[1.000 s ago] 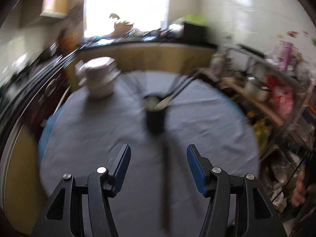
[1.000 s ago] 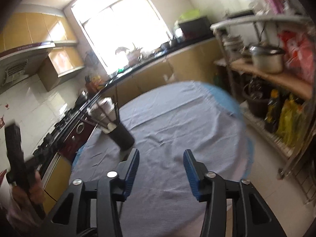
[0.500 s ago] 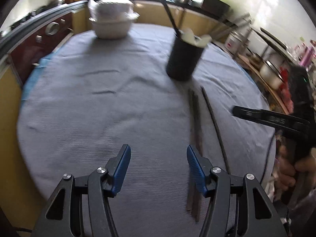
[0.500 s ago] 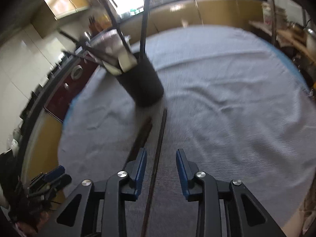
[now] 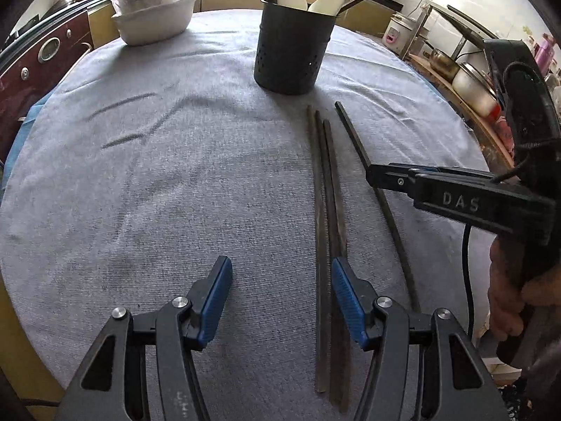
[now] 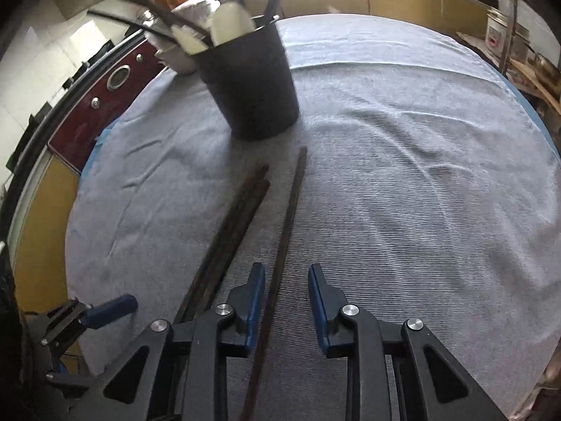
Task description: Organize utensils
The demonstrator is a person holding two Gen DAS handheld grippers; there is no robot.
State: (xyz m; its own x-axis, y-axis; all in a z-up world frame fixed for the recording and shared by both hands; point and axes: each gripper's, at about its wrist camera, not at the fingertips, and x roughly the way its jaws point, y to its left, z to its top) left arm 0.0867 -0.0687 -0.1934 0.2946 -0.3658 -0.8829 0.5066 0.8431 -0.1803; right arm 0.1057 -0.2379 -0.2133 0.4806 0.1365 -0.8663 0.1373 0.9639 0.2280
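Over the last second you brought both tongs down from a high, blurred sweep of the kitchen to just above the worktop [image 5: 175, 175], so the work has gone from searching to lining up a pick.

Nearest you, your left tongs [image 5: 280, 301] hang wide open and empty over bare grey cloth, with the bundle of 3 chopsticks [image 5: 324, 210] running under the right-hand pad. Your right tongs [image 6: 285, 301] have narrowed since half a second ago but stay parted, holding nothing; the single chopstick [image 6: 284, 231] lies under the gap, close against the left pad. That reads as an approach to this stick: you would need to shift slightly left to centre it before closing.

Further out, the 4 loose sticks point toward the black utensil holder [image 5: 291, 59], which already carries spoons and chopsticks. None of the 4 is in it yet, so the sorting is barely started.

The left view gives you what the right cannot: the count of 3 in the bundle, the white bowls [image 5: 154, 21] at the far edge, and your right tongs from the side, above the single stick's middle. The right view alone shows the stick's place between those pads, and your left tongs low at its left edge.
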